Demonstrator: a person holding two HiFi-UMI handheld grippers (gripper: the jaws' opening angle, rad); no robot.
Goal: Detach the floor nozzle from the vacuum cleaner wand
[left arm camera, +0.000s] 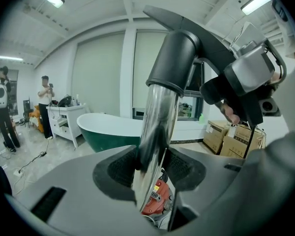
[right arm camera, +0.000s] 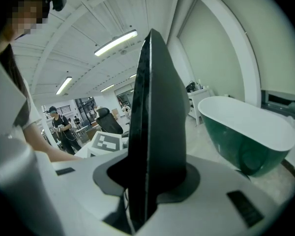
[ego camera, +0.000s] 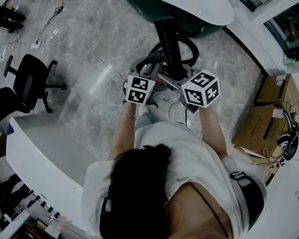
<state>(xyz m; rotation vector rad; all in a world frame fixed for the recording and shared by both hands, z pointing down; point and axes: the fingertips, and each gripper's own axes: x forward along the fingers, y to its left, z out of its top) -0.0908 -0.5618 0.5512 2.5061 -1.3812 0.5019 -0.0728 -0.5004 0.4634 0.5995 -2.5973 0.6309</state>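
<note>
the left claw (left arm camera: 150,178) pinches the shiny wand (left arm camera: 155,122), its pads against the tube below the black collar (left arm camera: 174,58) that caps the tube's upper end. the right claw (right arm camera: 142,181) is clamped on the flat black floor nozzle (right arm camera: 160,107), which stands upright and edge-on between its jaws. both claws are close together just in front of the person, above the vacuum cleaner body (ego camera: 157,66) on the marble floor (ego camera: 89,73), and a green bathtub (right arm camera: 246,136) stands beyond.
</note>
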